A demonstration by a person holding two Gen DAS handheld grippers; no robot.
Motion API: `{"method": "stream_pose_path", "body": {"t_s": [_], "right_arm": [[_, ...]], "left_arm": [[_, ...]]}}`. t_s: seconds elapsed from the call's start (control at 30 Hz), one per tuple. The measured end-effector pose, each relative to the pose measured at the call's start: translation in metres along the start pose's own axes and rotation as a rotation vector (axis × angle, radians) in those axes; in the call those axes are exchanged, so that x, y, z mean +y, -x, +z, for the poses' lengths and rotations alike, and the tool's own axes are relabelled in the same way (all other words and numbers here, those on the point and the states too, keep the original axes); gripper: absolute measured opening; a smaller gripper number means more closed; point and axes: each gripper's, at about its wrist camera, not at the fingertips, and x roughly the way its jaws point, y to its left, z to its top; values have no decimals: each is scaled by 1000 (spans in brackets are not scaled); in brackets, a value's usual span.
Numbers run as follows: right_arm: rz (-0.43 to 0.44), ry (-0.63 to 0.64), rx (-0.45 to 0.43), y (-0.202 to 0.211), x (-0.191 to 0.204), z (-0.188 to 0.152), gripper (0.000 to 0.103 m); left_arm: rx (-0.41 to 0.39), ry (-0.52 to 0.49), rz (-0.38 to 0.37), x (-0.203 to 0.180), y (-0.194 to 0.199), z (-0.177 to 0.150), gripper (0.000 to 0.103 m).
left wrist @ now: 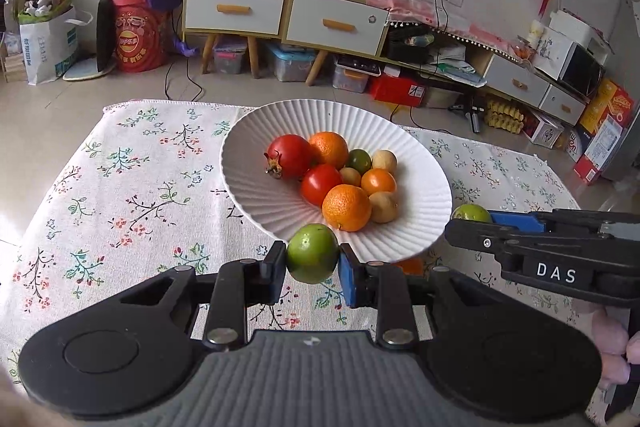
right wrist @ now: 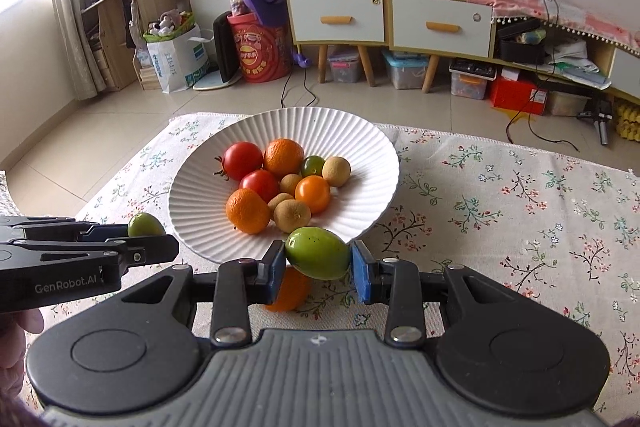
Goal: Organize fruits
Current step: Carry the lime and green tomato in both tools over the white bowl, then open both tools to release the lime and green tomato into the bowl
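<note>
Your left tool (left wrist: pixel 312 259) was clamped on a round green fruit (left wrist: pixel 313 253), smooth and glossy, held just above the near rim of the white ribbed bowl (left wrist: pixel 256 131). Your right tool (right wrist: pixel 317 259) was clamped on a second green fruit (right wrist: pixel 318 253), more oval and with a faint brownish blush, also at the bowl's near rim (right wrist: pixel 200 243). Each fruit sat crosswise between blue pads (right wrist: pixel 363 277), clear of the bench (right wrist: pixel 500 207) with its floral cloth.

From the right wrist view, your left tool (right wrist: pixel 150 227) came in from the left edge, just beside the bowl. An orange fruit (right wrist: pixel 290 291) lay on the cloth under the right tool, mostly hidden by it.

In the bowl I counted ten pieces: two red tomatoes (right wrist: pixel 242 158), two oranges (right wrist: pixel 247 211), one smaller orange tomato (right wrist: pixel 313 193), one dark green fruit (right wrist: pixel 313 165) and four tan round fruits (right wrist: pixel 293 215). They were heaped together at the middle. Behind the bench stood a cluttered cabinet (right wrist: pixel 388 15) on a tiled floor.
</note>
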Motion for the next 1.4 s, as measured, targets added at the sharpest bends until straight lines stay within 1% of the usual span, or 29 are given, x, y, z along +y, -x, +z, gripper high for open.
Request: {"method": "stream_pose_path", "body": {"t_s": [0.23,0.4,0.57,0.73,0.9,1.0,1.07,1.13,1.2,1.23,1.3,1.33,1.4], "right_arm": [[-34,-28,-24,-12,-1,7,32],[-47,-24,-23,-22,-2,8,32],[-58,-34,-22,-29,-5,9,32],[-44,-18,-39,-29,-5,8,32],[-43,19,-44,-31,-1,6,33],[-38,17,-46,-30,0,6,33],[-34,16,-46,-29,0,7,35],[-33,20,-47,-28,1,7,38],[-34,18,-48,-26,1,8,43],[-33,17,-48,-24,0,8,43],[-33,12,-49,-21,-1,10,46],[-36,7,-51,-19,-1,10,48],[-40,-2,-51,-16,-1,11,57]], "left_arm": [[-26,21,9,-2,-14,16,31],[10,90,17,4,-30,19,31],[10,142,10,10,-37,20,31],[0,163,-4,16,-40,20,32],[-12,156,-22,17,-41,21,32],[-14,155,-23,17,-41,22,32],[-15,148,-26,16,-40,22,35],[-16,142,-24,16,-39,23,40],[-17,136,-22,16,-38,23,45],[-17,133,-20,15,-37,24,47],[-18,124,-19,14,-35,24,56],[-18,118,-20,14,-33,24,57],[-15,99,-14,12,-31,25,60]]}}
